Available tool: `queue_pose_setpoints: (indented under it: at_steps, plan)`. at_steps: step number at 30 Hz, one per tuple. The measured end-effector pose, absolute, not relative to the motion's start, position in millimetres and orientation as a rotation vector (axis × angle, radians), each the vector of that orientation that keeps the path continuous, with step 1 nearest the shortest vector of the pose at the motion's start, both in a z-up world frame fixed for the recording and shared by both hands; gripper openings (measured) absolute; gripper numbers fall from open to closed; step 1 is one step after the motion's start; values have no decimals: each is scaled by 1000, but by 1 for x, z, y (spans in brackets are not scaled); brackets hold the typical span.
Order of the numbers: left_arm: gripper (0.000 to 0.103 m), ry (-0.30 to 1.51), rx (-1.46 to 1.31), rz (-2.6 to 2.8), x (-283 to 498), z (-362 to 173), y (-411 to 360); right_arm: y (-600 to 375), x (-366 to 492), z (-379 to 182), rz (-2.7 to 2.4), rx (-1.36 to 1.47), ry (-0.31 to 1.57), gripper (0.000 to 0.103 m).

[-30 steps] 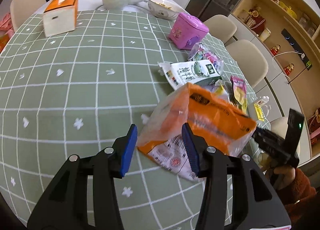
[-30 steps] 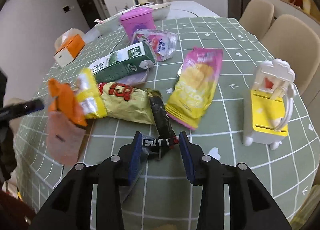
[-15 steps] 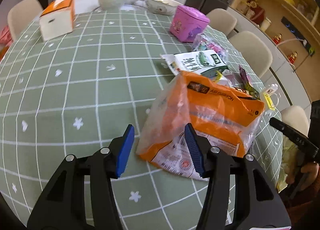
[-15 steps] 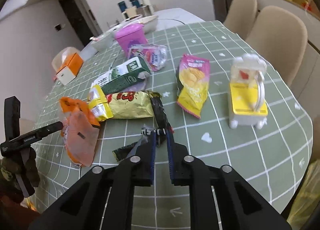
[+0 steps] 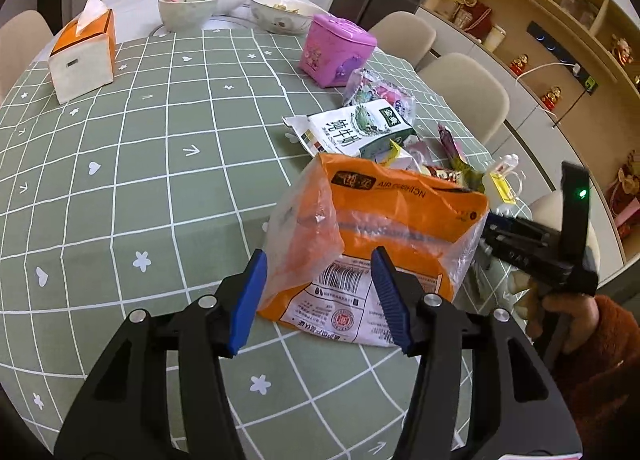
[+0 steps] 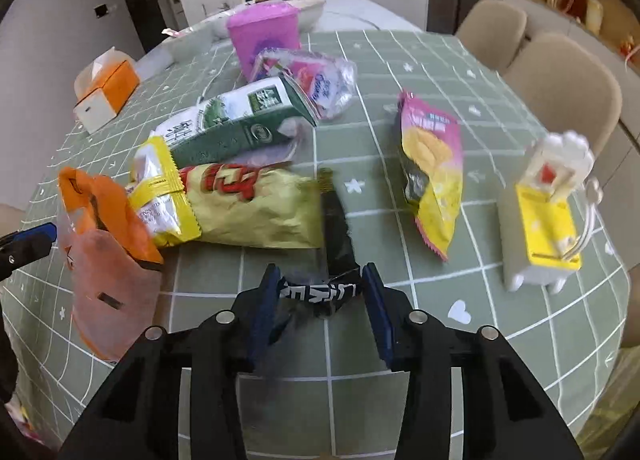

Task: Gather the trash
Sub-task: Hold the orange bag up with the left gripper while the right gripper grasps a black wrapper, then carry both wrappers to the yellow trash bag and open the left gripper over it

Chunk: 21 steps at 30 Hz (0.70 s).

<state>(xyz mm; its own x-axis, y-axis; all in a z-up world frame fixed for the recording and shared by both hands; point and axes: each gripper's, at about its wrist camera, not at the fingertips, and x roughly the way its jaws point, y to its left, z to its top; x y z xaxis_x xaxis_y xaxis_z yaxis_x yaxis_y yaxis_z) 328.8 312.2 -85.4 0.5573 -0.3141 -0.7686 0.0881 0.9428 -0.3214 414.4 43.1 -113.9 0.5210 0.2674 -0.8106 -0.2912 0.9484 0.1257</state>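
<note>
A dining room, shelves along one wall, and a round table [image 5: 160, 148] under a green checked cloth carries the litter. Your left claw [image 5: 320, 292] stands wide, its blue pads either side of the orange bag [image 5: 384, 228], which lies at twelve o'clock from it; whether the pads touch the plastic I cannot tell. Your right claw [image 6: 322, 300] is partly open with a black wrapper [image 6: 336, 236] stretched between its pads, seemingly touching both; the wrapper is blurred, so how firm the hold is cannot be told.

In the right wrist view the rest of the trash fans out: a yellow-green packet [image 6: 256, 212] at eleven o'clock touching the wrapper's far end, a green milk carton [image 6: 240, 124] beyond it, a pink and yellow packet [image 6: 432, 168] at one o'clock, a clear wrapper [image 6: 312, 80] near the pink tub [image 6: 264, 40].

To do this well, close the right pads squarely on the wrapper's middle so it bunches rather than slips out sideways. Keep the yellow-green packet from being dragged along. With the left, bite a fold of the bag, not its slack corner.
</note>
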Motion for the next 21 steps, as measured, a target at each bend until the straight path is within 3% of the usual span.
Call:
queue_pose_setpoints:
  at_steps: [10, 11, 12, 15, 21]
  plan:
    - [53, 956, -159, -182, 342, -98, 291, 9, 389, -69, 299, 15, 882, 36]
    - [50, 959, -120, -158, 344, -100, 287, 4, 384, -67, 291, 28, 875, 36]
    - [34, 970, -83, -131, 346, -102, 283, -1, 380, -65, 286, 38, 868, 36]
    - [24, 950, -128, -149, 343, -87, 285, -14, 361, -53, 279, 63, 831, 36]
    - [23, 792, -101, -143, 330, -20, 265, -47, 331, -26, 268, 80, 752, 36]
